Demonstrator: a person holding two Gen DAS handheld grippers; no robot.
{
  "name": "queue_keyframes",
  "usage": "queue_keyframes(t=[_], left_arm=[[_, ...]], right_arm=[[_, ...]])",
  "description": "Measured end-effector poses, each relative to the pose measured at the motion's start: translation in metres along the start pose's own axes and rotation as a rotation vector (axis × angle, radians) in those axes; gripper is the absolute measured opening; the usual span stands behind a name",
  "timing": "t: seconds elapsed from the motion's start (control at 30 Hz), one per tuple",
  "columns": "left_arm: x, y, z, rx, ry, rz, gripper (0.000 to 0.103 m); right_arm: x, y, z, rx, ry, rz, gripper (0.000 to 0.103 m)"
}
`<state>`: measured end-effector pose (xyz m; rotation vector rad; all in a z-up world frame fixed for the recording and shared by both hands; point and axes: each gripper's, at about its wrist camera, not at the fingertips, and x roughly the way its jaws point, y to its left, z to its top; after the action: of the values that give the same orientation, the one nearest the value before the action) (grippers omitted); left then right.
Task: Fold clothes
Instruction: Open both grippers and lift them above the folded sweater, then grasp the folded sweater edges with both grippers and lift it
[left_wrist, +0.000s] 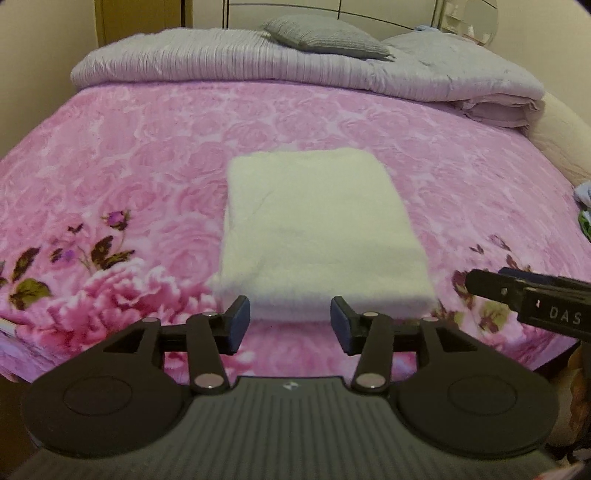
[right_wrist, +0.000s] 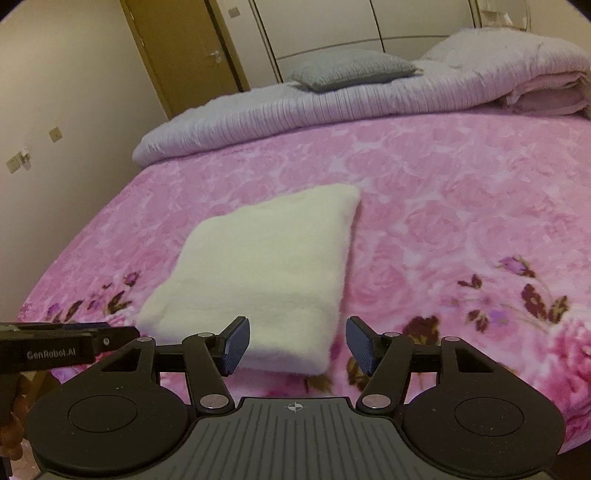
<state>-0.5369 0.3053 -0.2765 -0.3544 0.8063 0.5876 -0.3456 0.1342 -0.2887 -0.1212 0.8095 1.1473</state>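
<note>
A fluffy white garment lies folded into a neat rectangle on the pink floral bedspread. My left gripper hovers open just short of its near edge, nothing between the fingers. In the right wrist view the same folded garment lies ahead and slightly left, and my right gripper is open in front of its near right corner, holding nothing. Each gripper shows in the other's view: the right gripper at the right edge, the left gripper at the left edge.
A folded lilac quilt with a grey pillow on it runs across the far end of the bed. A few coloured cloths sit at the bed's right edge. A wooden door and beige wall stand to the left.
</note>
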Motion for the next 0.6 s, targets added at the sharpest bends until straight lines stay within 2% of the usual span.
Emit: queue_keyframes(t=[0.47,0.6], left_arm=[[-0.053,-0.015,-0.031,0.027,-0.074,-0.022,0.045],[-0.059,-0.009,-0.034,0.007,-0.087,-0.046,0.046]], right_arm=[[-0.052,0.008,-0.025,-0.038,-0.040,-0.020,0.062],[-0.063,0.008,-0.031,-0.039,-0.051,-0.017,0.062]])
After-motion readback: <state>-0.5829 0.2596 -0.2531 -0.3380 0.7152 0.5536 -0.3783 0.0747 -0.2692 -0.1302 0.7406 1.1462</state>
